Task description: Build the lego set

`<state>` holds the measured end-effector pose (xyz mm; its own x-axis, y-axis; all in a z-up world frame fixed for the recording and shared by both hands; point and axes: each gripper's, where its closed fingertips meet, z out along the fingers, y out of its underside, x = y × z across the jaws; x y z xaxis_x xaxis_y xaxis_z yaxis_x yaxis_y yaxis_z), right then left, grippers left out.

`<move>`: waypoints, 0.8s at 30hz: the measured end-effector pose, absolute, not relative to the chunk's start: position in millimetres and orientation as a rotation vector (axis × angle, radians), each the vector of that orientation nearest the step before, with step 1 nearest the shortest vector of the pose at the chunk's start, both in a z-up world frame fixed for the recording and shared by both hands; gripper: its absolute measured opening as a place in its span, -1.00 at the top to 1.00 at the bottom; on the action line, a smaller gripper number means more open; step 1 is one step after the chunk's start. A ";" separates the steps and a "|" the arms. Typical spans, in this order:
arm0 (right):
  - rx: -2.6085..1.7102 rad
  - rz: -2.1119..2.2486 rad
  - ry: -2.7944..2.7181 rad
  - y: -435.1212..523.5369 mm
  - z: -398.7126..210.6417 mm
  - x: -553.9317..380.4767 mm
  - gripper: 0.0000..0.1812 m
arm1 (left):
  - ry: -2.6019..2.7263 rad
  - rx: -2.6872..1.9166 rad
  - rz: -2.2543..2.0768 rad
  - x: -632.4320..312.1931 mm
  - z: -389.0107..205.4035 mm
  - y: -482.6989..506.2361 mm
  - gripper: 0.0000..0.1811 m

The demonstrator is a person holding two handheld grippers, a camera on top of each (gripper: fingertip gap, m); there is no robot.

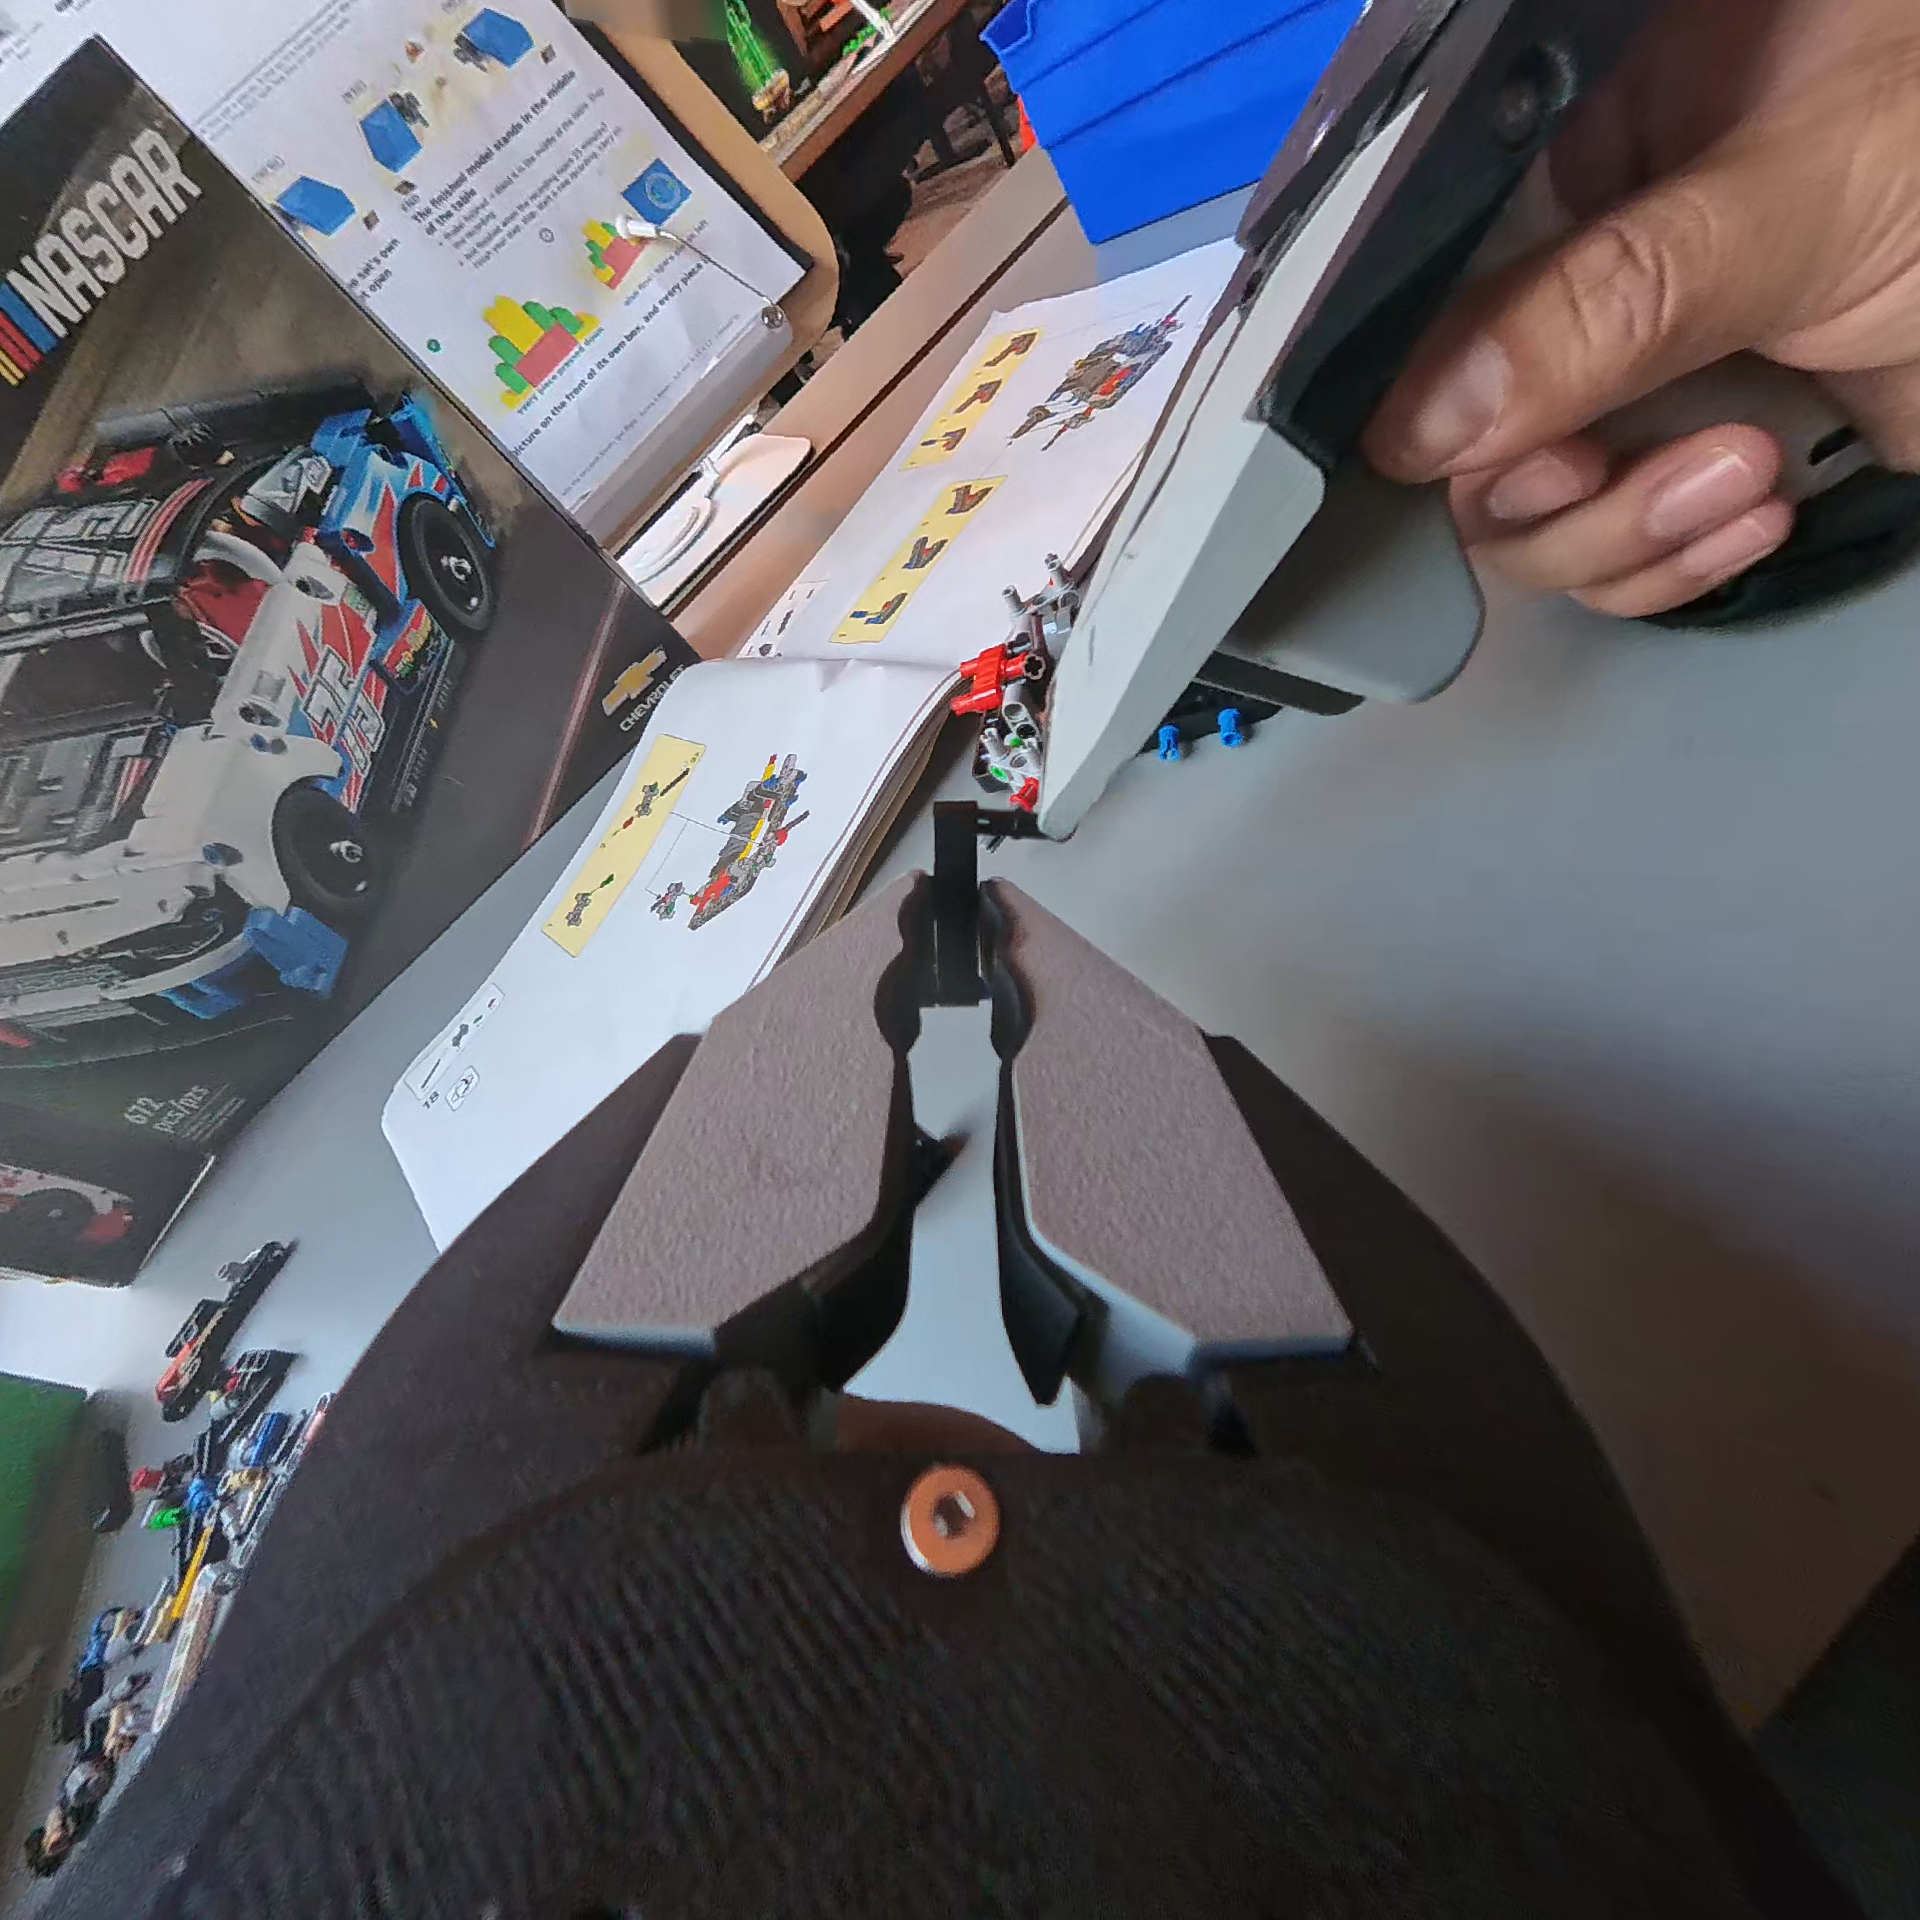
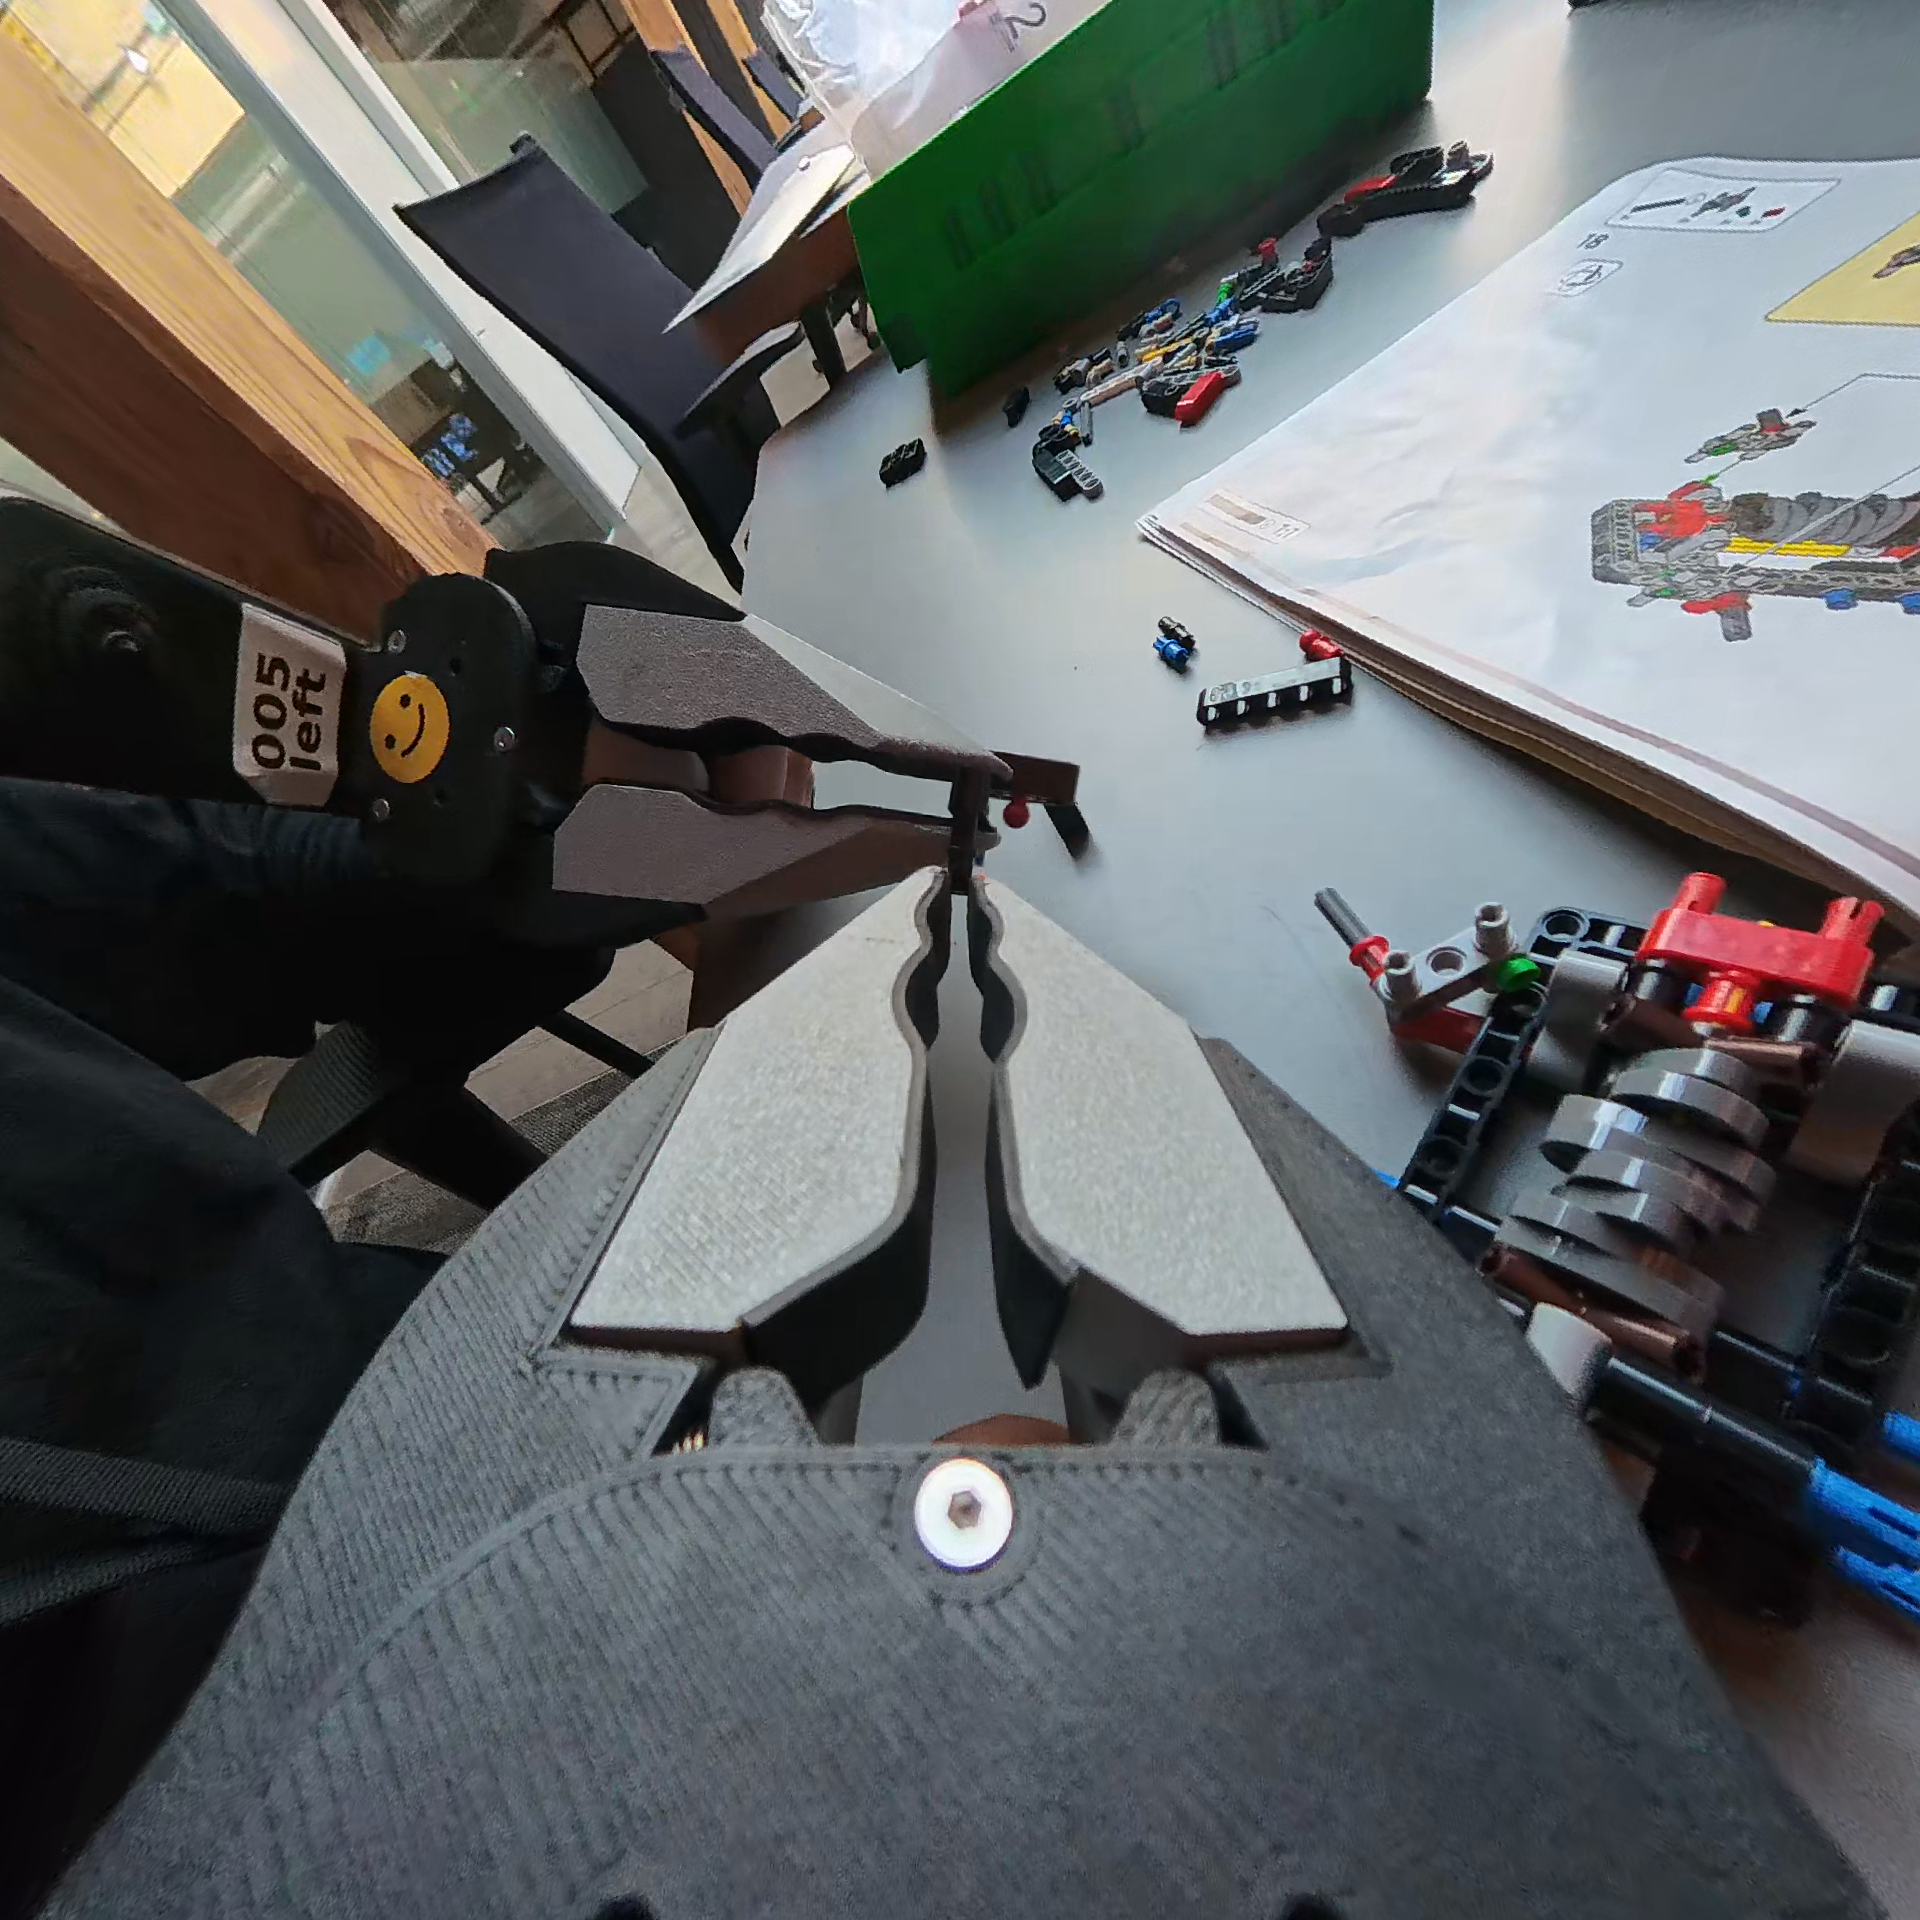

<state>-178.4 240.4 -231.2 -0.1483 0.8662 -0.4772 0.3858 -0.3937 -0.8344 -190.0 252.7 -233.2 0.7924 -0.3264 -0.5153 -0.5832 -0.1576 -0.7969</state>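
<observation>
**Two claws meet over one small black piece**

Two claws close on the same little sub-assembly in mid-air above the counter [image 2: 1195,914]. The left claw [image 1: 948,904] pinches a thin black lego piece [image 1: 954,883] that stands out straight ahead of its tips, long axis in line with the fingers. A short cross part with a red-tipped pin [image 2: 1016,812] juts sideways from that piece, toward the right claw [image 2: 958,883]. In the right wrist view the left claw comes in from the left, level, and the right claw's tips sit just under it, nearly shut on what looks like a dark pin reaching up into the black piece; whether it truly grips this I judge likely but cannot confirm. The two claw axes cross at about a right angle, so the coming push probably runs along the right claw's own length, up into the held piece.

Beyond the right claw the half-built chassis [image 2: 1704,1091] lies on the counter, a red connector on top. The open instruction booklet [image 1: 748,790] sits behind it. The set's box [image 1: 260,623] stands to the left, loose parts [image 2: 1174,364] are scattered before a green bin [image 2: 1091,156], and a black beam [image 2: 1276,694] lies alone.
</observation>
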 end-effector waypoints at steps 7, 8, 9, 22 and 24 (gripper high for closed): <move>-1.727 1.570 -1.419 239.1 -233.3 -178.5 1.00 | 0.771 -1.753 0.324 -190.1 -237.4 251.5 0.93; -1.731 1.563 -1.424 238.7 -234.5 -178.9 1.00 | 0.803 -1.755 0.355 -189.9 -240.9 251.2 0.92; -1.738 1.557 -1.428 238.7 -235.6 -179.1 1.00 | 0.835 -1.749 0.383 -188.7 -244.0 250.6 0.90; -1.841 1.456 -1.552 236.9 -256.8 -179.0 1.00 | 0.911 -1.780 0.388 -186.4 -256.7 248.2 0.89; -1.843 1.439 -1.574 236.2 -258.9 -179.1 1.00 | 0.905 -1.785 0.377 -186.6 -256.4 248.4 0.92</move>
<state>-179.1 236.2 -258.9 -0.1152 0.8735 -0.4729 0.5494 -0.3406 -0.7630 -186.6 248.4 -256.4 0.6644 -0.3990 -0.6319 -0.7296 -0.1630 -0.6642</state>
